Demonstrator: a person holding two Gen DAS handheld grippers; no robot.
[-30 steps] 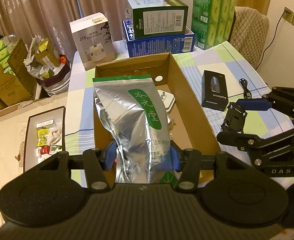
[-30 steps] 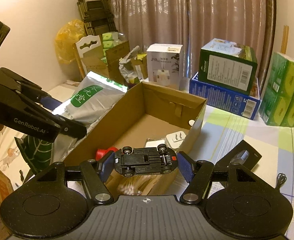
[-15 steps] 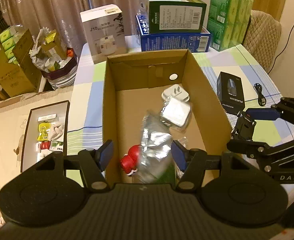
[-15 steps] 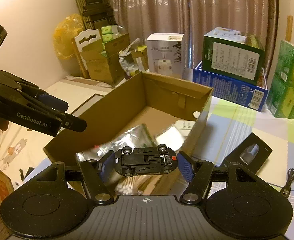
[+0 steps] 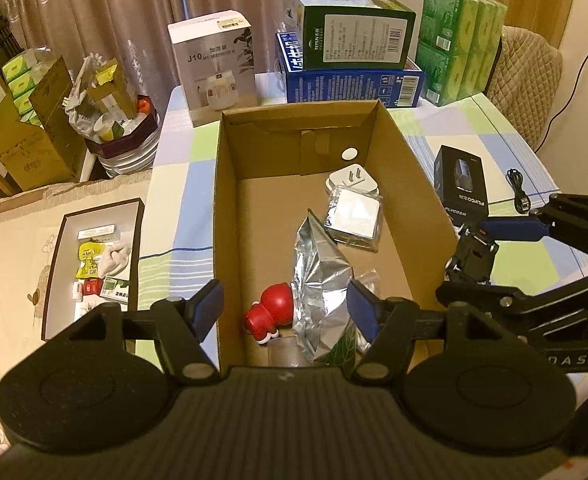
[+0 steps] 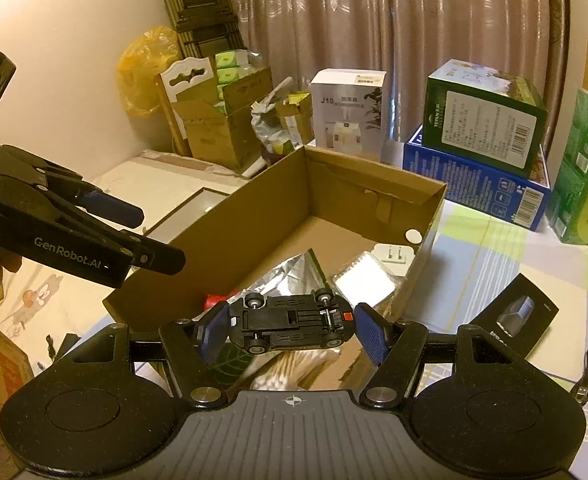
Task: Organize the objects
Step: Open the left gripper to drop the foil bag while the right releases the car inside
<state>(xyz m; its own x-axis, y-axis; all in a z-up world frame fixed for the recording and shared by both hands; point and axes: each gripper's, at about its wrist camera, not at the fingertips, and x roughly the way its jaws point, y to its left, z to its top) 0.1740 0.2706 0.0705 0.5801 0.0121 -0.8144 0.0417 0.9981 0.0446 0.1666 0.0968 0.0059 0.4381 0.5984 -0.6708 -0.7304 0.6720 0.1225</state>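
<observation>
Above the near end of the open cardboard box [image 5: 421,184], the left hand-held gripper [image 5: 284,312] tilts steeply downward, its blue pads spread apart and gripping nothing. Its jaws have just been opening, and the silver foil pouch [image 5: 319,280] now lies loose on the box floor between and beyond the pads, crumpled, with its green printed end toward the camera. Just beside the pouch on its left sits a small red figurine [image 5: 270,312]. Farther in, a flat packet in clear wrap [image 5: 353,216] lies beside a white plug adapter [image 5: 351,178] near the far wall of the box.

To the right of the box, the right hand-held gripper [image 6: 290,326] points down at a gentler slant over the box's near corner. Its pads are closed on a black toy car [image 6: 290,324], held end to end and turned so that the underside and wheels face the camera. In the left wrist view the same car [image 5: 471,256] hangs outside the right wall of the box, above the checked tabletop [image 5: 477,128].

On the tabletop to the right lie a black boxed item [image 5: 459,186] and a coiled cable [image 5: 519,190], well apart from the grippers.
</observation>
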